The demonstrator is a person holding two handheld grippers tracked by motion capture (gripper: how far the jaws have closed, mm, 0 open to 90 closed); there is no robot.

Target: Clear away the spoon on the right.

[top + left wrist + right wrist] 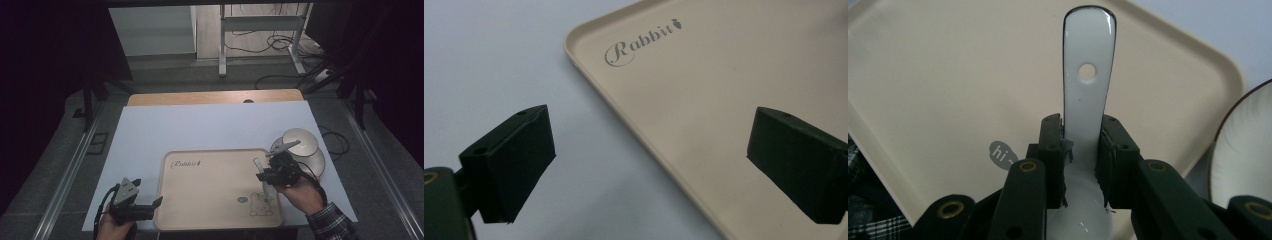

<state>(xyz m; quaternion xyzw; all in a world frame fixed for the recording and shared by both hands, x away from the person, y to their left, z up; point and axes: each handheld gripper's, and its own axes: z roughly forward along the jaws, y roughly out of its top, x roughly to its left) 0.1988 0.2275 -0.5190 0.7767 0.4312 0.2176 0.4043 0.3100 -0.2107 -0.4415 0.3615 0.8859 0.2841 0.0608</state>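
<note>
A white ceramic spoon (1088,60) with a hole in its handle sits between the jaws of my right gripper (1082,150), which is shut on its neck. The handle points away from the hand, over the beige tray (948,75). In the high view the right gripper (264,176) holds the spoon (258,165) above the tray's right side (215,200). My left gripper (155,207) rests at the tray's front left corner. It is open with nothing held, and the tray's rim (634,125) runs between its fingers (509,160).
A white ribbed bowl on a plate (302,145) stands just right of the tray, close to the right gripper, and its rim (1248,145) is in the right gripper view. The tray, printed "Rabbit" with a bunny, lies on a white sheet (200,125). A desk frame stands behind.
</note>
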